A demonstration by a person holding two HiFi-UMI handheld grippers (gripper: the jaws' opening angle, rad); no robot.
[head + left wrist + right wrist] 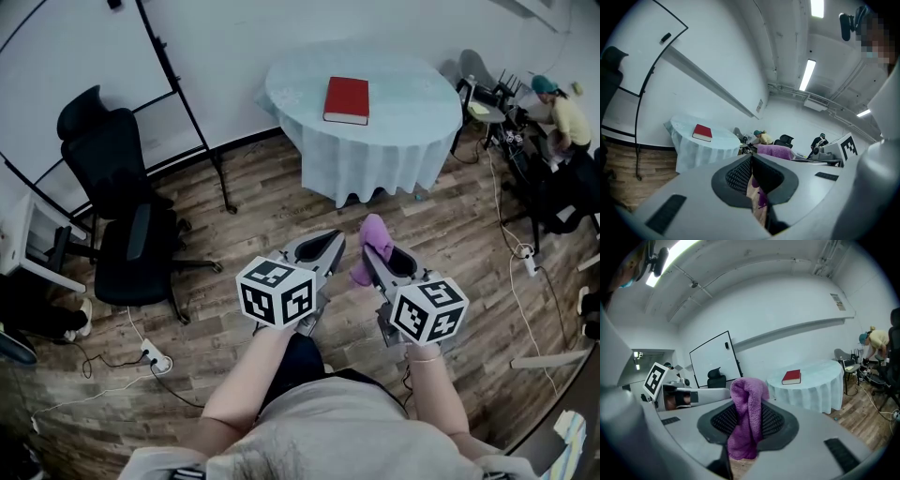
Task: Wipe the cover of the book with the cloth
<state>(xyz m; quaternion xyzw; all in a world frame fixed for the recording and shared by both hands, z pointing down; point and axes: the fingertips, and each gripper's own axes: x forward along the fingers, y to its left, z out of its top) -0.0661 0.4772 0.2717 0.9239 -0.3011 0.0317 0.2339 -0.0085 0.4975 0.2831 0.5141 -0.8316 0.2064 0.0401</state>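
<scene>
A red book [347, 99] lies flat on the round table [412, 112] with a pale blue cloth, far ahead of both grippers. It also shows as a small red book [702, 132] in the left gripper view and as a red book [791, 377] in the right gripper view. My right gripper [373, 255] is shut on a purple cloth [373, 246], which bunches above its pads and hangs below them [746, 418]. My left gripper [330, 246] is shut, nothing between its pads [751, 174]. Both are held over the wooden floor, well short of the table.
A black office chair [127, 220] stands at the left beside a whiteboard stand [202, 131]. A power strip and cables [155, 358] lie on the floor. A person in yellow [567, 117] sits at a desk at the far right, with more cables there.
</scene>
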